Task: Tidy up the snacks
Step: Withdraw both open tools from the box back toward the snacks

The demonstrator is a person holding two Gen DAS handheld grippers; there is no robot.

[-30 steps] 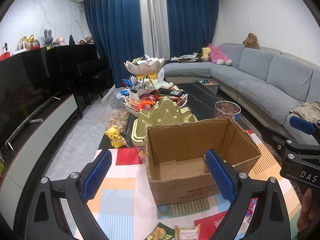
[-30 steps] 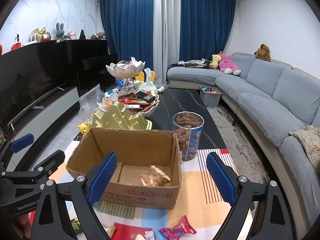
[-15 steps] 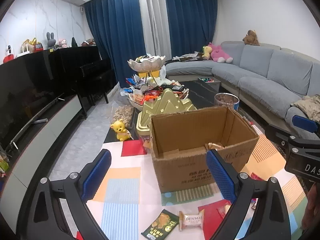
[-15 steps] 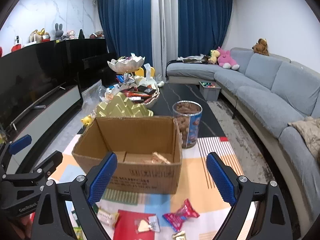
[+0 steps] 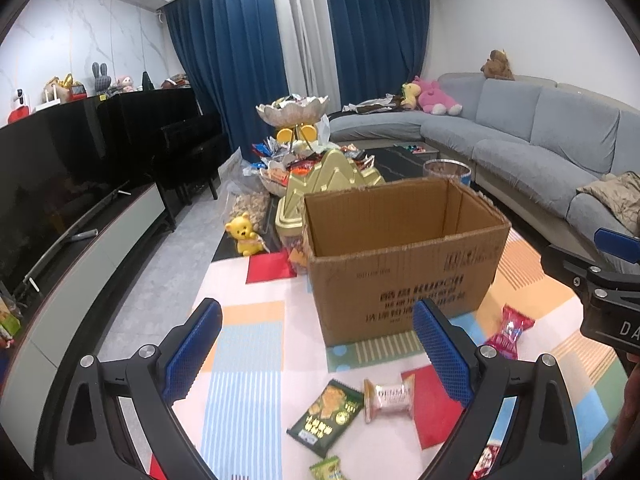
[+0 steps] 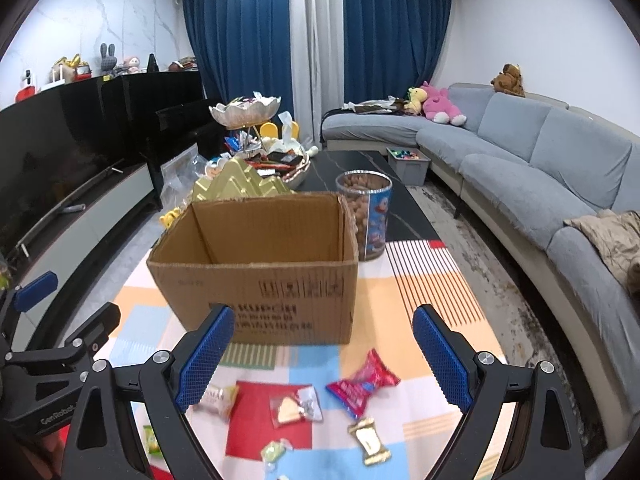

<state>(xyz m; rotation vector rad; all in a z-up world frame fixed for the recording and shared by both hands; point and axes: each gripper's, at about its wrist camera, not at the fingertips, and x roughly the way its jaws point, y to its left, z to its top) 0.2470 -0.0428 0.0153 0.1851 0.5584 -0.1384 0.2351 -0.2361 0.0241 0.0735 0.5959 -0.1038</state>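
Both hand-held grippers (image 5: 316, 344) (image 6: 324, 348) gape empty; cardboard box (image 6: 256, 264) sits upright, mouth upward.

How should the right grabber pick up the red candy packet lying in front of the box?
Probably by its puffy middle, coming down from above. The red candy packet lies flat on the mat, slanted, with crimped ends too thin to pinch well. The right gripper is open and empty; turning it so the fingers close across the packet's narrow width looks best.
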